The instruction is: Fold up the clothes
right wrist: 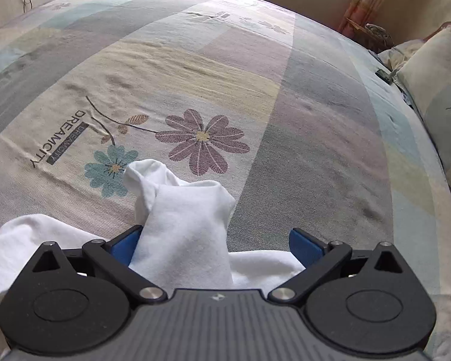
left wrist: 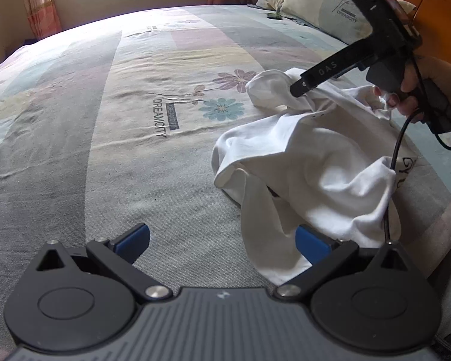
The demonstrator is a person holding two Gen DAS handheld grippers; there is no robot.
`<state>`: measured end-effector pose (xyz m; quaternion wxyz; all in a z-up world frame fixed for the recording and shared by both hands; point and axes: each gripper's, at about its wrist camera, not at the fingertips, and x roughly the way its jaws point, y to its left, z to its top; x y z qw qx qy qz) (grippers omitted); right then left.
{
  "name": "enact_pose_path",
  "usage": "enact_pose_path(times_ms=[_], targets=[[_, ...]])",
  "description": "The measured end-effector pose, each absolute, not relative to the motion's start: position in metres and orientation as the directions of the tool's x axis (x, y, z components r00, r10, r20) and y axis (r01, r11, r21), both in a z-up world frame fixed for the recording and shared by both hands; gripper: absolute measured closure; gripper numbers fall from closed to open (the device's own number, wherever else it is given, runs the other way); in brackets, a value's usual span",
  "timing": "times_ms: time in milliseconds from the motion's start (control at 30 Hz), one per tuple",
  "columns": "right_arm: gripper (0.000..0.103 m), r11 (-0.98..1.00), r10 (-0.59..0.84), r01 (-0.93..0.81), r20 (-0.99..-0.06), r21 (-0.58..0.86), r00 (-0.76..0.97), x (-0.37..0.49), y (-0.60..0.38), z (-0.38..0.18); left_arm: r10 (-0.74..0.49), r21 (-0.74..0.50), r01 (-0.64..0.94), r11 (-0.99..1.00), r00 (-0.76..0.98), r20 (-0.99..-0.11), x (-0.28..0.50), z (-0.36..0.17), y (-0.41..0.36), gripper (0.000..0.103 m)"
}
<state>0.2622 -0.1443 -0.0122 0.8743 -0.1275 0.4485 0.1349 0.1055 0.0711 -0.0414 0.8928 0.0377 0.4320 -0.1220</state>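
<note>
A white garment (left wrist: 309,150) lies crumpled on the right side of the flowered bedsheet (left wrist: 135,120). My left gripper (left wrist: 224,242) is open low over the sheet, and a hanging strip of the garment reaches in front of its right pad (left wrist: 311,245). A hand (left wrist: 418,90) holds my right gripper (left wrist: 300,88), whose tip rests on the garment's far bunched end. In the right wrist view, my right gripper (right wrist: 215,245) is open wide, with a raised fold of the white garment (right wrist: 183,222) standing between its fingers against the left pad (right wrist: 124,245).
Pillows (left wrist: 324,3) and a wooden headboard (left wrist: 436,9) are at the far right. A small green object (left wrist: 275,15) lies near the pillows. A black cable (left wrist: 397,150) hangs from the right gripper across the garment. Curtains (left wrist: 39,6) hang beyond the bed.
</note>
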Motion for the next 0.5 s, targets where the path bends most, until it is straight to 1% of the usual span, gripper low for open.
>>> enact_pose_path(times_ms=[100, 167, 267, 333, 367, 400, 500], targets=[[0.0, 0.907, 0.229, -0.42, -0.793, -0.037, 0.565, 0.224, -0.152, 0.015, -0.184, -0.023, 0.264, 0.964, 0.602, -0.777, 0.111, -0.038, 0.065, 0.001], [0.0, 0.876, 0.278, -0.481, -0.785, -0.03, 0.553, 0.195, -0.154, 0.025, -0.19, -0.015, 0.279, 0.96, 0.612, -0.768, 0.115, -0.034, 0.06, 0.001], [0.0, 0.846, 0.241, -0.525, -0.808, -0.096, 0.537, 0.164, -0.157, 0.017, -0.205, -0.001, 0.311, 0.95, 0.624, -0.754, 0.125, -0.026, 0.045, 0.001], [0.0, 0.854, 0.106, -0.476, -0.825, -0.211, 0.555, 0.153, -0.165, -0.001, -0.218, 0.005, 0.334, 0.943, 0.63, -0.746, 0.131, -0.021, 0.034, 0.001], [0.0, 0.866, 0.042, -0.43, -0.819, -0.256, 0.572, 0.152, -0.173, -0.009, -0.226, 0.007, 0.345, 0.939, 0.632, -0.741, 0.136, -0.019, 0.028, 0.001], [0.0, 0.887, 0.004, -0.378, -0.812, -0.267, 0.584, 0.151, -0.183, -0.012, -0.231, 0.01, 0.352, 0.936, 0.636, -0.737, 0.14, -0.018, 0.022, 0.001], [0.0, 0.969, 0.043, -0.223, -0.808, -0.111, 0.587, 0.149, -0.219, -0.007, -0.244, 0.023, 0.38, 0.925, 0.638, -0.731, 0.154, -0.017, 0.0, 0.001]])
